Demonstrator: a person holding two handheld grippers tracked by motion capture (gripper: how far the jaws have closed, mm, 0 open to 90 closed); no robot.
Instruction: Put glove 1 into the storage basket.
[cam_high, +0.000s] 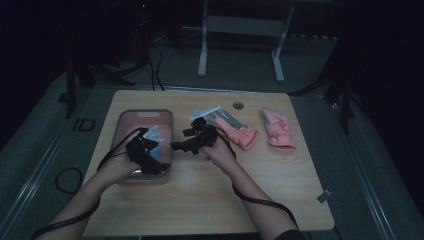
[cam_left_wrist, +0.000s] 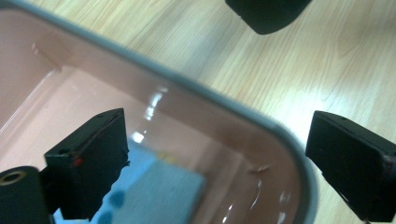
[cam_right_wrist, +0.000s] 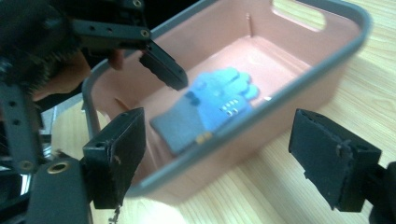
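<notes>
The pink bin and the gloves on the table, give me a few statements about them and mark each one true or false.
1. A blue glove lies inside the pink bin. True.
2. The left hand-held gripper is clamped on the blue glove. False: its jaws stand apart, with nothing between the pads.
3. Two pink gloves, the nearer pink glove and the farther pink glove, lie on the table outside the bin. True.
4. The right hand-held gripper holds a pink glove. False: its jaws are open and hold nothing.
5. The bin is tipped on its side. False: it sits upright, its opening facing up.
</notes>
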